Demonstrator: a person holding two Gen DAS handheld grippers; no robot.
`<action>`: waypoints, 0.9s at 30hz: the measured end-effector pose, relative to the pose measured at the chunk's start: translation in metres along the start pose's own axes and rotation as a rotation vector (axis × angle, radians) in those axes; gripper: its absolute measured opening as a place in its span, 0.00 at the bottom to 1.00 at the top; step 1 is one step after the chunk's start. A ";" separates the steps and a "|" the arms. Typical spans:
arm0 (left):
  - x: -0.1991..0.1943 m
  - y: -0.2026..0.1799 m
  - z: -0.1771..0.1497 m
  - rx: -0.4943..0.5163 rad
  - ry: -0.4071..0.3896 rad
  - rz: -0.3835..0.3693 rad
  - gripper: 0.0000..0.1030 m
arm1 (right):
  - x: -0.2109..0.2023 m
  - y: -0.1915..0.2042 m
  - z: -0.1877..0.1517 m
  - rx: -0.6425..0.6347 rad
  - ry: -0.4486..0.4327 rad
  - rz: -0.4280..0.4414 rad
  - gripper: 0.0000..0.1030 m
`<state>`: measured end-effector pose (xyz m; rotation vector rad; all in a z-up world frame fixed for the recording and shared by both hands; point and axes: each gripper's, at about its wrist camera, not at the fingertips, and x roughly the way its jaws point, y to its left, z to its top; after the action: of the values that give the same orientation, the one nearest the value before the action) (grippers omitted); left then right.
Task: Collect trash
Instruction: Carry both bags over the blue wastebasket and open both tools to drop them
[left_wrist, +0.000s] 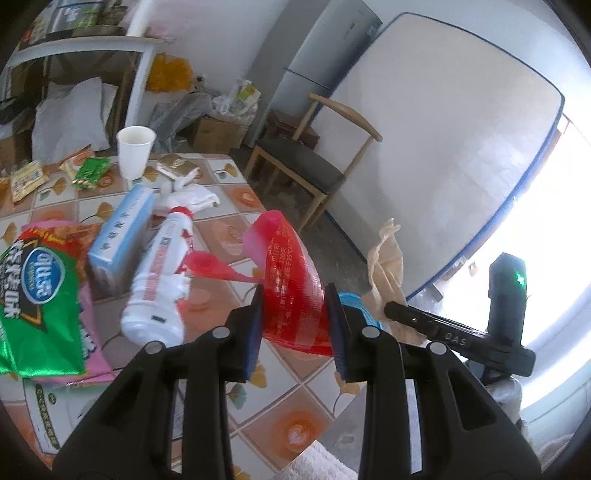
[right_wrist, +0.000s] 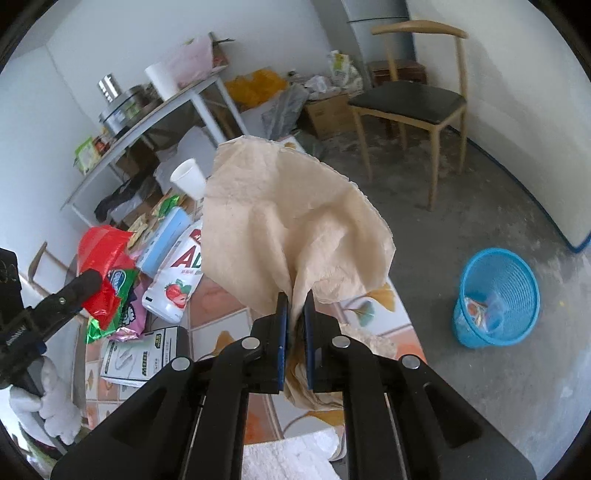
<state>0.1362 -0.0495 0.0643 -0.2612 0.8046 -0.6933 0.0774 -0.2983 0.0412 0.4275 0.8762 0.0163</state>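
My left gripper (left_wrist: 295, 295) is shut on a red plastic wrapper (left_wrist: 288, 273), held above the tiled table (left_wrist: 229, 373); the same wrapper (right_wrist: 103, 251) shows at the left of the right wrist view. A crumpled beige paper napkin (right_wrist: 295, 221) hangs lifted over the table edge, with my right gripper (right_wrist: 295, 306) shut on it. That napkin (left_wrist: 386, 258) and the right gripper's body appear at the right of the left wrist view. A blue mesh wastebasket (right_wrist: 496, 299) stands on the floor to the right with some trash inside.
The table carries a white strawberry-milk bottle (left_wrist: 159, 280), a blue-white carton (left_wrist: 122, 236), a green snack bag (left_wrist: 33, 295), a paper cup (left_wrist: 133, 151), small wrappers and a white tissue (left_wrist: 192, 195). A wooden chair (right_wrist: 413, 99) stands on the concrete floor; boxes and bags line the far wall.
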 end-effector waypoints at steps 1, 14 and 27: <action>0.003 -0.003 0.001 0.008 0.002 -0.003 0.29 | -0.002 -0.003 0.000 0.013 -0.001 0.002 0.08; 0.059 -0.062 0.024 0.124 0.059 -0.045 0.29 | -0.027 -0.049 -0.003 0.139 -0.049 0.014 0.08; 0.162 -0.119 0.030 0.149 0.294 -0.175 0.29 | -0.044 -0.158 -0.016 0.392 -0.109 0.000 0.08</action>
<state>0.1818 -0.2468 0.0478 -0.0954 1.0120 -0.9662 0.0120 -0.4451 0.0063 0.7872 0.7713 -0.1795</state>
